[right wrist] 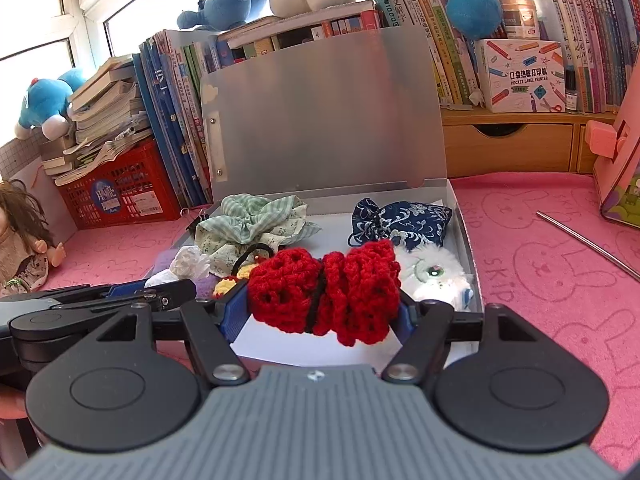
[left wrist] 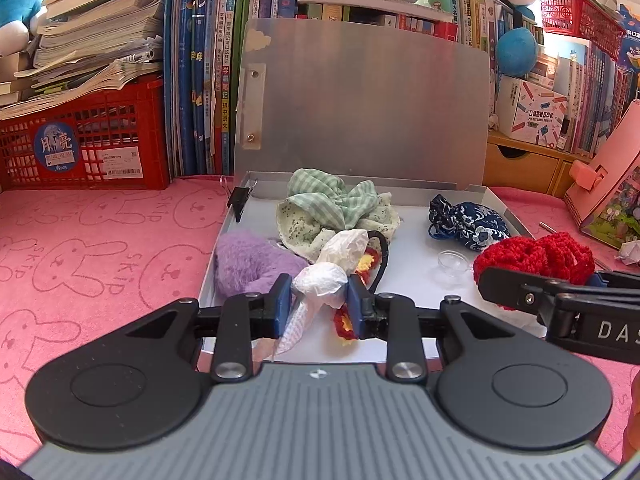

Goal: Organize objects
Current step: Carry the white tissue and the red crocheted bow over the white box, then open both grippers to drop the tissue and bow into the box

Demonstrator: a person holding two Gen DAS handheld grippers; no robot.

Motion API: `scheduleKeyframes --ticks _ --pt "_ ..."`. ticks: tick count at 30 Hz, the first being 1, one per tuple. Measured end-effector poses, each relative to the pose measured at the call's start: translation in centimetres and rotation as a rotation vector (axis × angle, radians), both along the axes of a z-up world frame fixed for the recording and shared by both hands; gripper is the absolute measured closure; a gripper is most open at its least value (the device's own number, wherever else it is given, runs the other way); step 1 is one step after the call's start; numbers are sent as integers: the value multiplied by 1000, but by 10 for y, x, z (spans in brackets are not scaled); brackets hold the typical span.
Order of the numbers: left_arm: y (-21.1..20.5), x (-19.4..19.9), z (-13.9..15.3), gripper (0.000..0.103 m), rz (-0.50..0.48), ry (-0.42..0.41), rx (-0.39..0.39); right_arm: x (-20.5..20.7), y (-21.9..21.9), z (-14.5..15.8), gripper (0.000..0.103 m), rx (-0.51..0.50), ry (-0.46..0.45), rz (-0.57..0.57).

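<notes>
Gripping white bundle point(left wrist: 324, 280), red crochet point(right wrist: 324, 292)

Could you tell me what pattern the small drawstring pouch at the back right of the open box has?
The pouch is dark blue with white flowers, clearest in the right wrist view.

Left gripper point(left wrist: 319, 304): jaws nearly closed, blue pads clamped on a white plastic wrapper point(left wrist: 324, 280), pointing forward and down. Right gripper point(right wrist: 324, 312): jaws mid-width, clamped across a red crochet piece point(right wrist: 324, 288), just beside the left, same tilt.
</notes>
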State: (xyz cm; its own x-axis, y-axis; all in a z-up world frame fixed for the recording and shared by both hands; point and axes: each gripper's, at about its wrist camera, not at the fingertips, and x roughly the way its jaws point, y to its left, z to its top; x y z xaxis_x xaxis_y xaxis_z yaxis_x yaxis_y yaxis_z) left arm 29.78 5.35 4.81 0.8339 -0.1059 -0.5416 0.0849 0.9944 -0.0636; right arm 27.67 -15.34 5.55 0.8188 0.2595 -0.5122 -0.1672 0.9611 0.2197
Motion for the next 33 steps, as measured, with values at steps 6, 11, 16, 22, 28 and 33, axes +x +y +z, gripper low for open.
scheduleKeyframes --ticks 6,11,16,22,28,33 --pt "-1 15 -5 68 10 3 25 14 2 -4 32 -10 10 0" --pt "2 26 -10 68 8 -4 29 25 3 -10 32 -9 26 4" --pt "2 38 -13 68 7 -8 51 35 8 -12 32 -42 24 15" --pt "3 52 -17 68 7 -17 51 52 8 -12 32 -55 22 -5" --pt "2 61 -19 68 13 -17 44 65 6 -14 32 -43 33 -25" --pt "0 57 -19 67 6 -19 70 65 5 -15 25 -32 36 -29"
